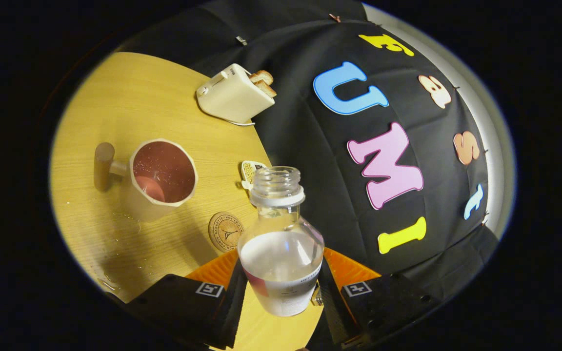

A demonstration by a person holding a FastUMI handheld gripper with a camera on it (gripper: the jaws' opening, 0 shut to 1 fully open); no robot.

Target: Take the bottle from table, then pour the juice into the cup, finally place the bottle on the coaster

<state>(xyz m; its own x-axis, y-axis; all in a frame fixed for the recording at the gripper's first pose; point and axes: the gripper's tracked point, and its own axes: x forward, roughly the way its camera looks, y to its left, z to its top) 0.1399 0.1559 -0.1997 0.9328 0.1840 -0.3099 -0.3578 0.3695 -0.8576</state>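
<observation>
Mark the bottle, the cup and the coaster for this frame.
bottle [281, 263]: gripper view, on its clear body between the fingers.
cup [164, 171]: gripper view, on its inner wall.
coaster [226, 231]: gripper view, on its printed round face.

Yellow wooden table [130, 97] — black cloth wall [310, 141] behind — toaster [234, 93] on it.

Clear glossy plastic bottle [281, 234], matt wood-grain table [130, 102], glazed speckled cup [164, 178], round wooden coaster [225, 231]

Tool [281, 292] tilted, both fingers pressing bottle [281, 253] (held between them).
</observation>
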